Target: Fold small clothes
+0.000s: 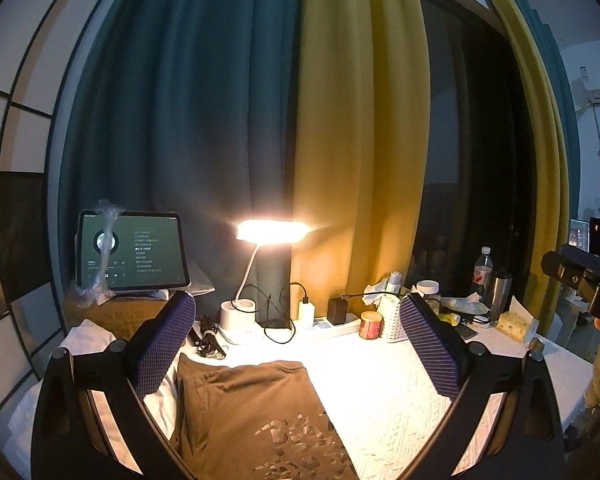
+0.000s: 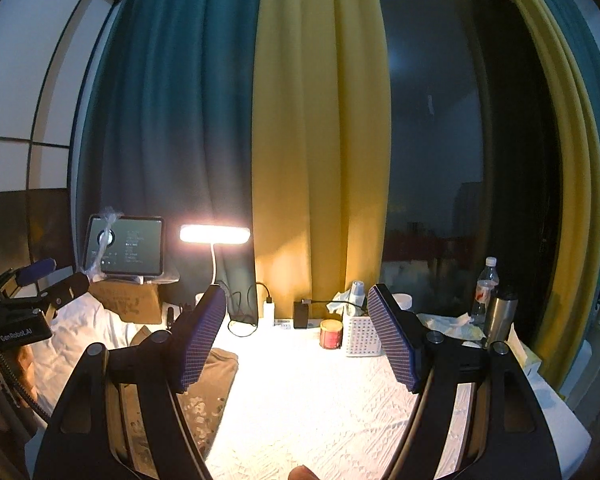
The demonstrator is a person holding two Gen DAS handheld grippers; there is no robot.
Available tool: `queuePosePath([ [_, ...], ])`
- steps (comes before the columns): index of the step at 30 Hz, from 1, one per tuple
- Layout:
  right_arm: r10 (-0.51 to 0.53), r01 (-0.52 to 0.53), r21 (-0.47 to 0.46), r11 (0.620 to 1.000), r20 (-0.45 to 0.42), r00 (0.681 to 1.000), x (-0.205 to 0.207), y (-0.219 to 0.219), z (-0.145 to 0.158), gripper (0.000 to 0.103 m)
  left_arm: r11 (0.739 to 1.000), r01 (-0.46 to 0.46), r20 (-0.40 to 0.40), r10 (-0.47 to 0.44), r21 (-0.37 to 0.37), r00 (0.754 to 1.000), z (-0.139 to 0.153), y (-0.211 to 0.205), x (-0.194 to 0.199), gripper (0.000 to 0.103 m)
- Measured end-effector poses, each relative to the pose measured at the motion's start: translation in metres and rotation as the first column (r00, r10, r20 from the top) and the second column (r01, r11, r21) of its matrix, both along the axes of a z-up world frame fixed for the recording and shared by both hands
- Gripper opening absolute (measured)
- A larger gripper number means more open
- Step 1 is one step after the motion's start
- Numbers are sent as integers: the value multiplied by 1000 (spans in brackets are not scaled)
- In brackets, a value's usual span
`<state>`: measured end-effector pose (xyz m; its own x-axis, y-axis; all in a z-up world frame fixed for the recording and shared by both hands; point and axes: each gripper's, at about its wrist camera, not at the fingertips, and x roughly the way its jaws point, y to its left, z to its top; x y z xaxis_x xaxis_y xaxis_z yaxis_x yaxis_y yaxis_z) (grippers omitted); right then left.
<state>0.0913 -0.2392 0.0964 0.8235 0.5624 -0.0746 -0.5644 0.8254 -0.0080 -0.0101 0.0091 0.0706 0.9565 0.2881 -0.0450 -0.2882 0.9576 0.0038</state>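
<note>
The brown shirt [image 1: 260, 412] lies on the white cloth [image 1: 384, 392] at the near left of the table, already narrowed into a long panel with its print facing up, so the side folds look done. What seems left is the crosswise fold, and perhaps a last smoothing.

Both tools are raised off it. The left gripper [image 1: 300, 344] is spread wide, empty, with the shirt below between its fingers; the right gripper [image 2: 296, 340] is likewise spread and holds nothing.

The left view shows most of the shirt, collar end toward the lamp [image 1: 272, 232]. The right view catches only its right edge [image 2: 216, 380] (the rest is hidden behind the finger), and it shows the left gripper [image 2: 40, 280] hanging well left of the table.
</note>
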Motion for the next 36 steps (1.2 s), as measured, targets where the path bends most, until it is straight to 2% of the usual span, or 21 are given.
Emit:
queuePosePath([
  [36, -20, 19, -30, 999, -36, 999, 12, -3, -18, 76, 1000, 1, -43, -1, 0, 999, -6, -2, 8, 101],
])
